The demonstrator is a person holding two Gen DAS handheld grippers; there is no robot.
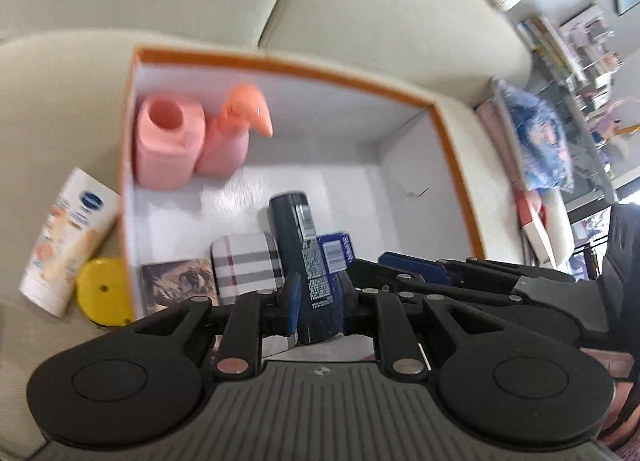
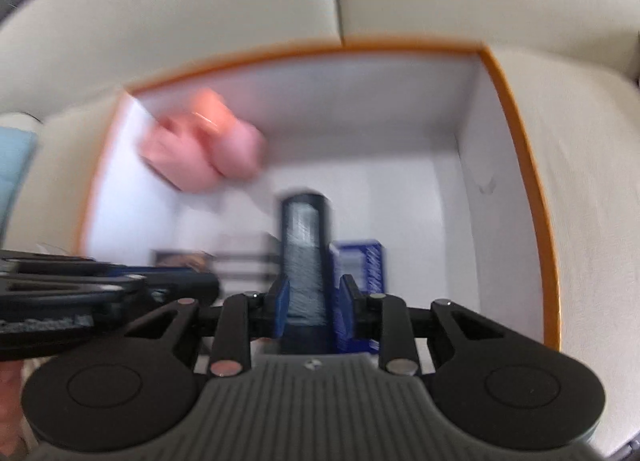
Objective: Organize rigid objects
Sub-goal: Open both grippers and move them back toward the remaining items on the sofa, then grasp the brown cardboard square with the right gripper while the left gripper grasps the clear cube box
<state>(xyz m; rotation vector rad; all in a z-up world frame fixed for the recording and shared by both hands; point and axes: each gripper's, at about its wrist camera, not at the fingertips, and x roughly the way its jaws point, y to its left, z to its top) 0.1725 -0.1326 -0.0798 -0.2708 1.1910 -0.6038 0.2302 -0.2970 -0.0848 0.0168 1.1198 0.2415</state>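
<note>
An orange-rimmed white box (image 1: 280, 65) (image 2: 320, 51) sits on a cream sofa. Inside it, a dark bottle (image 1: 296, 229) (image 2: 306, 229) shows through the gap between each gripper's blue pads. I cannot tell whether it stands or lies. My left gripper (image 1: 318, 293) hovers above the box's near side, its pads almost together and gripping nothing. My right gripper (image 2: 314, 301) is close beside it on the right. Its pads are slightly apart and the bottle behind them is blurred, not held. A plaid tin (image 1: 244, 265), a picture card (image 1: 176, 281) and a blue carton (image 1: 338, 251) flank the bottle.
Two pink bottles (image 1: 168, 141) fill the box's far left corner. Left of the box, a white tube (image 1: 68, 237) and a yellow lid (image 1: 104, 289) lie on the sofa cushion (image 1: 360, 1). The box's right half has bare floor. A cluttered shelf (image 1: 560, 45) stands far right.
</note>
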